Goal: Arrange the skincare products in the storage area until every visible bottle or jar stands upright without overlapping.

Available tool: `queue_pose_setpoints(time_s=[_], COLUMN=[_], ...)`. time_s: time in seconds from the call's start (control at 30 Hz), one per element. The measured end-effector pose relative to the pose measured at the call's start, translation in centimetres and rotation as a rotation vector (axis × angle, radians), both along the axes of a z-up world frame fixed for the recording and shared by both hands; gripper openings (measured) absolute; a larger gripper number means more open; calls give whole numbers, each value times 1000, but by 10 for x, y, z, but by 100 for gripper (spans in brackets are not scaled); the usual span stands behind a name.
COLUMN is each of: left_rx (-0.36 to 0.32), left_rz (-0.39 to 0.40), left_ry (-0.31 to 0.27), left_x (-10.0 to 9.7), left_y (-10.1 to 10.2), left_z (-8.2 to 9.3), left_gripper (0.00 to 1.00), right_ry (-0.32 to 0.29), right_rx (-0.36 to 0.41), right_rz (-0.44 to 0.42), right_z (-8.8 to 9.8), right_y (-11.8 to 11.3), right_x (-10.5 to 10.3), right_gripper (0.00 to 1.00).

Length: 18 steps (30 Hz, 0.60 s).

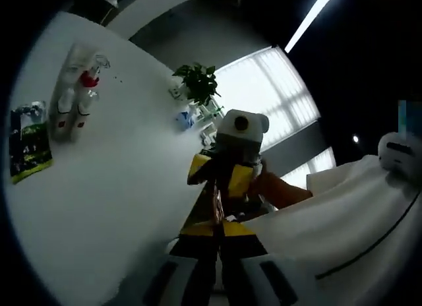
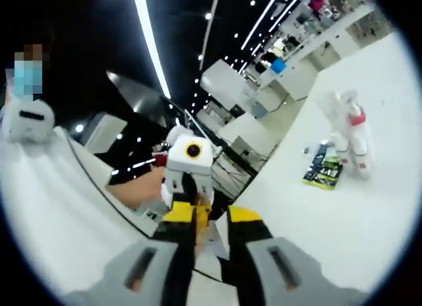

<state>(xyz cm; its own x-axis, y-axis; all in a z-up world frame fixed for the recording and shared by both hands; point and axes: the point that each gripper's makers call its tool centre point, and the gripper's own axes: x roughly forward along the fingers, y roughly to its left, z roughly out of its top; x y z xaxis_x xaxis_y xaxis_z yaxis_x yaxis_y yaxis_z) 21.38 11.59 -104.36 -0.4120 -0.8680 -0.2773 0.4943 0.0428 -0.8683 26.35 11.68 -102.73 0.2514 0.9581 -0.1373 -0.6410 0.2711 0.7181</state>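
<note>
Both grippers raised, jaws nearly closed, empty; bottles stand apart on table.

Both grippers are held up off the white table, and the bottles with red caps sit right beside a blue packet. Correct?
Not quite: the packet beside the bottles is green, not blue, as the left gripper view shows. The rest holds: both grippers are up off the table.

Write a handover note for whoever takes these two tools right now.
Left tool: holds nothing I can see, jaws near together; can't tell if shut. Right tool: same. They face each other, away from the products.
White plastic bottles with red caps lie clustered on the white table, beside a flat green-and-black packet.
Done: nothing evident.
Left: stand each bottle upright, apart.
</note>
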Motion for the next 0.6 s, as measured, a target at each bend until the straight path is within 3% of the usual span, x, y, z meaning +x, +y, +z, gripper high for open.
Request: queue_pose_setpoints(time_s=[0.1, 0.13, 0.17, 0.2, 0.23, 0.27, 0.3, 0.37, 0.43, 0.5, 0.57, 0.6], left_rx=[19, 22, 69, 76, 53, 53, 44, -8, -44, -88, -119, -177], left_rz=[-47, -52, -72, -55, -54, -25, -10, 99, 147, 223, 271, 313], left_ry=[-12, -18, -35, -69, -43, -56, -67, -66, -23, 15, 41, 85], left_x=[-10, -10, -12, -8, -10, -4, -2, 17, 23, 35, 41, 46], left_y=[-3, -4, 0, 0, -1, -1, -2, -5, -5, -7, -9, -12], left_z=[-3, -5, -13, -17, -12, -14, -14, -9, -3, 5, 9, 18], left_gripper=[0, 0, 0, 0, 0, 1, 2, 6, 7, 15, 16, 15], right_ry=[22, 36, 45, 46, 29, 46, 67, 85, 98, 122, 144, 136], right_rx=[-28, -39, -16, -23, -47, -21, -3, 36, 104, 229, 319, 343], right_rz=[89, 147, 167, 154, 123, 120, 79, 7, -72, -208, -270, -313], right_z=[-4, -6, -3, -4, -8, -5, -4, -1, 6, 19, 27, 28], right_y=[10, 13, 16, 15, 13, 13, 10, 3, -5, -19, -26, -29], right_x=[-12, -21, -24, -22, -17, -17, -11, 1, 13, 32, 39, 43], right_gripper=[12, 7, 0, 0, 0, 0, 0, 0, 0, 0, 0, 0])
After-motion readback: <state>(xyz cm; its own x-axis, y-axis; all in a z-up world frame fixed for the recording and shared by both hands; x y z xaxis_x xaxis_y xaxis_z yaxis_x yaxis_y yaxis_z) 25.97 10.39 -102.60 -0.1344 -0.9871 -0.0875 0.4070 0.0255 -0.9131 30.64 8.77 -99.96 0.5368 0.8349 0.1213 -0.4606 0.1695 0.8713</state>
